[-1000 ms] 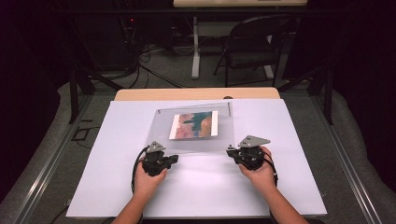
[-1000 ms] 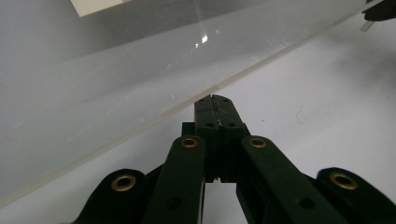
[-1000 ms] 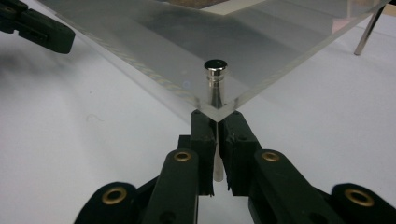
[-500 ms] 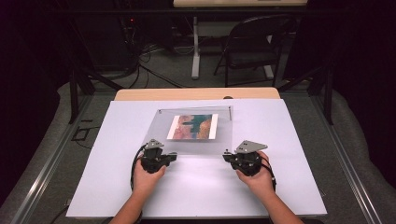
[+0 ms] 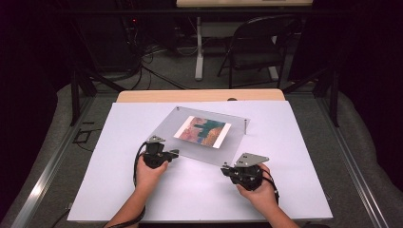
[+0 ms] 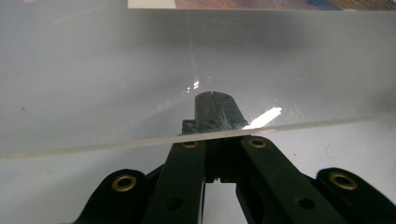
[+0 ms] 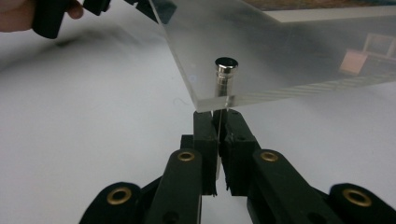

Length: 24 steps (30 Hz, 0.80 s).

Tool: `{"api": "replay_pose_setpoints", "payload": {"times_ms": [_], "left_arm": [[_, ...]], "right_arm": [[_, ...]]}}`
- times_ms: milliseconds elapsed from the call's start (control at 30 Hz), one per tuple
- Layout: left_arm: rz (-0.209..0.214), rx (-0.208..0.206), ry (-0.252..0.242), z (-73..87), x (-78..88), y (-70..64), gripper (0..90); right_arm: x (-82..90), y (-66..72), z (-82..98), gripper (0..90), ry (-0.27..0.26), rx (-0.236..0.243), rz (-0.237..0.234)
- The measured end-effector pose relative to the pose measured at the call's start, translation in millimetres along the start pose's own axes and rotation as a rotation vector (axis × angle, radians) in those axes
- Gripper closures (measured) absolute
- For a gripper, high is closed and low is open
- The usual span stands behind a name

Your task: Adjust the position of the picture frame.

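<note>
Left claw [image 6: 215,105] is pinched shut with its tips under the near edge of the acrylic panel [image 5: 190,147]. Right claw [image 7: 217,122] is closed just below the panel's near right corner, beneath the metal standoff [image 7: 225,74]. The panel rests on the tabletop [image 5: 294,142], tilted, photo [image 5: 202,131] at its centre; each claw sits equally close to its end of that edge.

No text, label, brand, number or sign can be read anywhere (the colour print [image 5: 203,132] under the clear panel [image 5: 228,152] shows blotches of paint, with no lettering on it).
</note>
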<state>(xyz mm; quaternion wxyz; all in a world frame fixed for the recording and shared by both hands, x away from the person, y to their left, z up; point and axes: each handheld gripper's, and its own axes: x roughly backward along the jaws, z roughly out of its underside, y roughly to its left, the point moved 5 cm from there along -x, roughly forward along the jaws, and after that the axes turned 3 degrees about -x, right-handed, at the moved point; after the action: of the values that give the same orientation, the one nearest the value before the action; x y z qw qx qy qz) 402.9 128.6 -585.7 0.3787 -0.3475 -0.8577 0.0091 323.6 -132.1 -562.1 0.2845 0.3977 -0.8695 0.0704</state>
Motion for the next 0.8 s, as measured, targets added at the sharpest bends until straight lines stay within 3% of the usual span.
{"api": "replay_pose_setpoints", "payload": {"times_ms": [100,333,500,800], "left_arm": [[-0.007,-0.014,0.001,-5.3,-5.1,-0.5,90.0],[-0.022,-0.089,0.034,-18.7,-21.1,-6.4,90.0],[-0.004,-0.067,0.044,-25.9,-29.6,-4.9,90.0],[-0.038,-0.072,0.096,-41.8,-42.9,-1.1,90.0]], "right_arm": [[2.3,3.6,1.0,85.4,-0.007,-0.009,-0.007],[11.2,16.5,4.5,85.4,-0.03,-0.041,-0.031],[11.9,24.4,5.8,85.2,-0.03,-0.04,-0.04],[5.6,27.3,5.0,85.3,-0.033,-0.056,-0.04]]}}
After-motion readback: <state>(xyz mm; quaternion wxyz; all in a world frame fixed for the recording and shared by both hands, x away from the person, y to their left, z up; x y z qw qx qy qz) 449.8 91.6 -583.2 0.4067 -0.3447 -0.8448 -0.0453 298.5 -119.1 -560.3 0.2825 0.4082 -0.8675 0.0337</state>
